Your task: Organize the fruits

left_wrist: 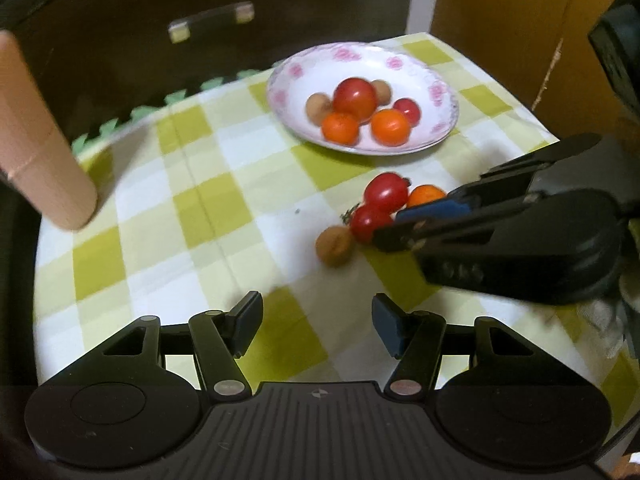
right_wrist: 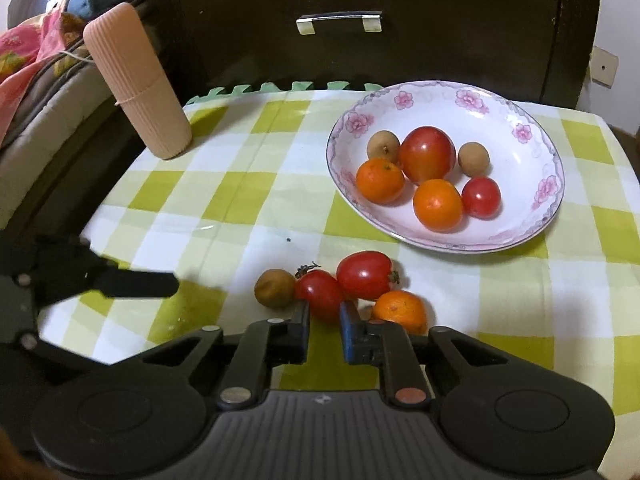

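Both tongs hang over a green-and-white checked tablecloth [right_wrist: 248,200]: the left gripper [left_wrist: 316,326], at the bottom of its own view, has its jaws spread wide and grasps nothing, while the right gripper [right_wrist: 325,330] has its jaws narrowed to a small gap with the near cherry tomato [right_wrist: 320,294] just at its fingertips, not clamped. That tomato touches a second red tomato [right_wrist: 365,275], with a small orange [right_wrist: 400,311] to its right and a brown longan [right_wrist: 275,288] to its left, all loose at centre frame. Upper right, a flowered white dish [right_wrist: 532,136] holds six fruits. A ribbed pink cup [right_wrist: 138,84] stands upper left.
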Motion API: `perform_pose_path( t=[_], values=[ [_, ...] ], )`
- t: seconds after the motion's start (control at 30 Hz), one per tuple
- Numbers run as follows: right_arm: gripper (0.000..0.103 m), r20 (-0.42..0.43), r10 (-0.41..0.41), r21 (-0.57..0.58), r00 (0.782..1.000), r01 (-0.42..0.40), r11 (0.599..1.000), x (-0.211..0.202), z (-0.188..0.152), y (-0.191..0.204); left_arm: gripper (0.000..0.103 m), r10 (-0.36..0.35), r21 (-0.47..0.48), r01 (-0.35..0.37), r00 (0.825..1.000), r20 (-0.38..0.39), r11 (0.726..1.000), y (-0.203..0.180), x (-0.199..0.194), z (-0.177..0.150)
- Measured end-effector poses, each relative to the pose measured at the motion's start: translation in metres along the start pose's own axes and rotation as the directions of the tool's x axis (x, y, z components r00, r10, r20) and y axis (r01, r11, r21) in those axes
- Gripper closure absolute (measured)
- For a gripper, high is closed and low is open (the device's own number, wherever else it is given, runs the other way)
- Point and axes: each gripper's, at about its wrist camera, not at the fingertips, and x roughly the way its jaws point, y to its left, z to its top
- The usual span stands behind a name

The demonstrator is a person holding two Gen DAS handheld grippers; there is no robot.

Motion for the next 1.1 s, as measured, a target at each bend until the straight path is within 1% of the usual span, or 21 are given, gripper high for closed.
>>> perform_pose_path(
  t=[0.07, 0.2, 0.27, 0.3, 0.33, 0.37, 0.5, 0.63, 0.73, 0.87, 0.93, 1.03, 1.1],
  values=[
    [0.086, 0.021, -0.007, -0.013, 1.0, 0.007, 1.0, 0.0, 0.0, 0.002, 0.035, 0.009, 0.004, -0.009, 1.0, 0.001, 1.0, 0.0, -0.002, -0.002],
    [0.085, 0.043, -0.011, -0.021, 0.999, 0.012, 1.0, 0.004, 0.002, 0.003, 0.035, -0.003, -0.001, 0.003, 1.0, -0.005, 1.0, 0.001, 0.001, -0.001],
    [0.086, 0.02, -0.009, -0.023, 1.0, 0.009, 1.0, 0.008, 0.003, 0.005, 0.035, -0.008, -0.001, 0.008, 1.0, -0.007, 1.0, 0.001, 0.002, -0.001],
    [0.088, 0.012, -0.016, -0.027, 1.0, 0.016, 1.0, 0.009, 0.002, 0.006, 0.035, -0.01, 0.003, 0.01, 1.0, -0.006, 1.0, 0.0, 0.002, 0.0],
    [0.095, 0.007, -0.02, -0.038, 1.0, 0.02, 0.999, 0.008, 0.001, 0.008, 0.035, -0.009, 0.011, 0.009, 1.0, -0.003, 1.0, -0.001, 0.002, 0.001],
    [0.098, 0.0, -0.018, -0.045, 1.0, 0.018, 0.999, 0.007, 0.0, 0.009, 0.035, -0.007, 0.019, 0.007, 1.0, 0.003, 1.0, -0.002, 0.001, 0.002],
    [0.099, 0.02, -0.004, -0.032, 1.0, 0.004, 0.999, -0.007, -0.002, 0.004, 0.035, -0.012, 0.023, 0.011, 1.0, 0.022, 1.0, -0.003, -0.001, 0.006],
    [0.099, 0.036, 0.005, 0.0, 0.999, -0.005, 1.0, -0.019, -0.007, -0.006, 0.036, 0.0, 0.012, 0.0, 1.0, 0.009, 1.0, -0.001, 0.006, 0.006],
    [0.099, 0.041, 0.009, 0.014, 0.999, -0.01, 1.0, -0.027, -0.011, -0.012, 0.037, -0.006, 0.004, 0.006, 1.0, 0.01, 1.0, -0.001, 0.01, 0.009],
    [0.099, 0.046, 0.01, 0.017, 0.999, -0.01, 1.0, -0.031, -0.015, -0.017, 0.037, -0.032, -0.003, 0.032, 0.999, 0.039, 0.999, -0.005, 0.015, 0.015],
    [0.099, 0.045, 0.018, 0.015, 0.999, -0.019, 1.0, -0.032, -0.016, -0.019, 0.038, -0.03, 0.01, 0.029, 0.999, 0.042, 1.0, -0.009, 0.021, 0.018],
    [0.099, 0.052, 0.007, -0.013, 0.999, -0.006, 1.0, -0.035, -0.019, -0.02, 0.043, -0.022, 0.034, 0.021, 0.999, 0.035, 0.999, -0.016, 0.032, 0.021],
    [0.099, 0.054, 0.004, -0.023, 0.999, -0.002, 1.0, -0.037, -0.022, -0.021, 0.049, -0.023, 0.044, 0.022, 0.999, 0.026, 0.999, -0.019, 0.038, 0.021]
  ],
)
